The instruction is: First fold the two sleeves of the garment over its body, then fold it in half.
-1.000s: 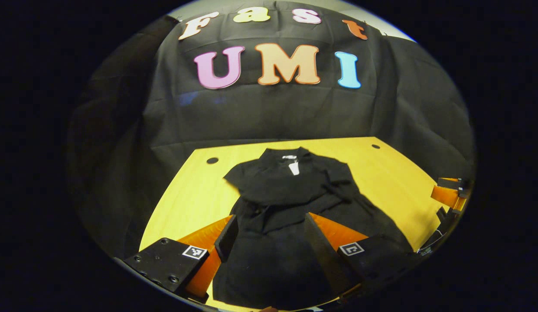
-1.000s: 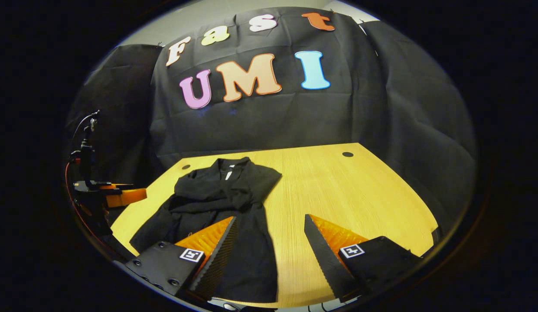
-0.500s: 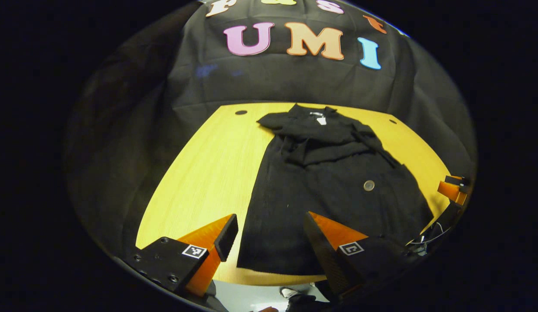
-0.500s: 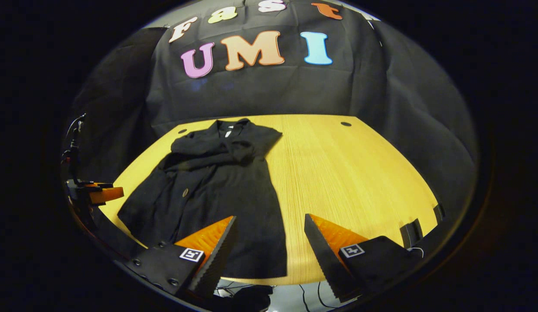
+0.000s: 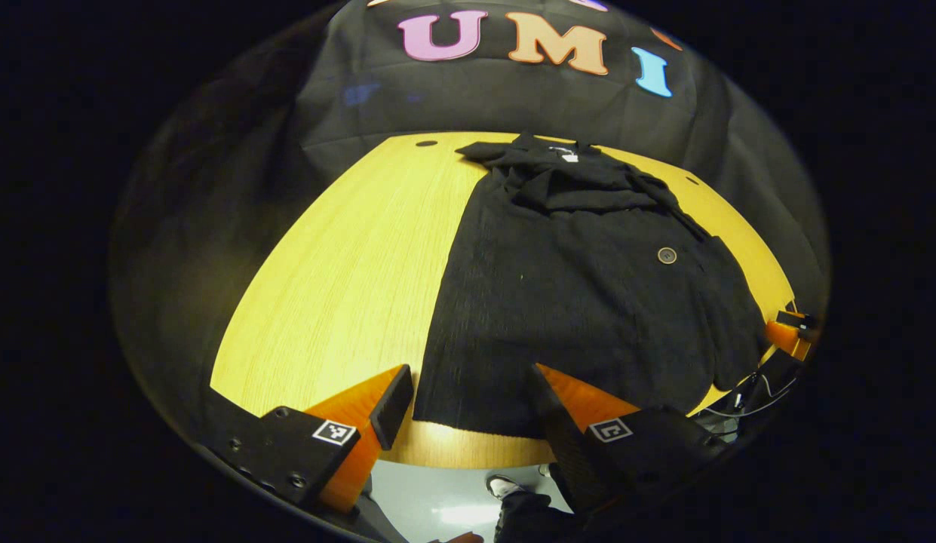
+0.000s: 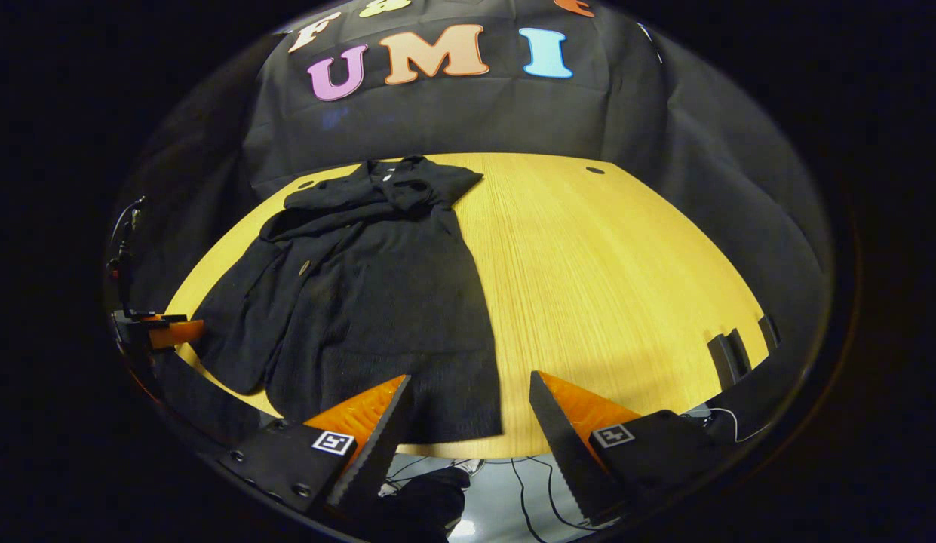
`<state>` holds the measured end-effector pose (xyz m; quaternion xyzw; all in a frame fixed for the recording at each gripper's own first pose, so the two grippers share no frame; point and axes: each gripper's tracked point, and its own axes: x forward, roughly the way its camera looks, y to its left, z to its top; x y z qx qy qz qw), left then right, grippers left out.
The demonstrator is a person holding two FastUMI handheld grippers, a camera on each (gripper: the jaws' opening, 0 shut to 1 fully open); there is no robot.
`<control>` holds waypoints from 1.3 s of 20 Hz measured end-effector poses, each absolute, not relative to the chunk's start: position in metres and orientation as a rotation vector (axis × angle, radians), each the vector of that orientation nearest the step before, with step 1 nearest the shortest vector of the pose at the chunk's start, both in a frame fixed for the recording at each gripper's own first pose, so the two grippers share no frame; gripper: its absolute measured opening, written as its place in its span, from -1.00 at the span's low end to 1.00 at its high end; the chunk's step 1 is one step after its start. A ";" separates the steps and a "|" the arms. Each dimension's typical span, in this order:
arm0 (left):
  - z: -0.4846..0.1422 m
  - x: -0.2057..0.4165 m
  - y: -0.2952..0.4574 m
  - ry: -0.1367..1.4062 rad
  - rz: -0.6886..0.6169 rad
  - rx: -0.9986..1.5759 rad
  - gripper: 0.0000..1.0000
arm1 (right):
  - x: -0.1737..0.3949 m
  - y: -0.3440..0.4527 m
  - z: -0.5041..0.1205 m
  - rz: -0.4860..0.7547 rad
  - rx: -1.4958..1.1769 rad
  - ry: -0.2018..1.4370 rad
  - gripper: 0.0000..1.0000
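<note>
So the garment (image 5: pixel 581 302) is lying flat on the bench (image 5: pixel 347 279), collar end toward the booth's back wall and hem at the near edge. Up by the collar both sleeves (image 5: pixel 581 185) look bunched in over the chest, a bit crumpled, so I'd call the sleeve step basically done. There's one button (image 5: pixel 667 256) showing on the front. It's still full length though, so the fold in half hasn't happened yet.

The left claw (image 5: pixel 468 396) is wide open with nothing in it, hanging just over the hem's left corner. The right claw (image 6: pixel 468 407) is wide open and empty too, at the hem's other corner (image 6: pixel 475 415). Looks to me like they're set to pinch the hem and carry it up to the collar.
</note>
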<state>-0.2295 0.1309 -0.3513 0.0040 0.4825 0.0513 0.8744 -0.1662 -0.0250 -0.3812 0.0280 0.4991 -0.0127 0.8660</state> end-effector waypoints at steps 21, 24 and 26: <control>-0.348 -0.223 0.109 0.953 0.112 -0.155 -1.00 | -0.160 0.011 -0.379 0.106 0.029 1.048 -0.95; -0.324 -0.212 0.103 0.923 0.114 -0.175 -1.00 | -0.142 0.013 -0.353 0.137 0.060 0.979 -0.95; -0.308 -0.198 0.097 0.901 0.110 -0.176 -1.00 | -0.128 0.010 -0.337 0.160 0.072 0.939 -0.95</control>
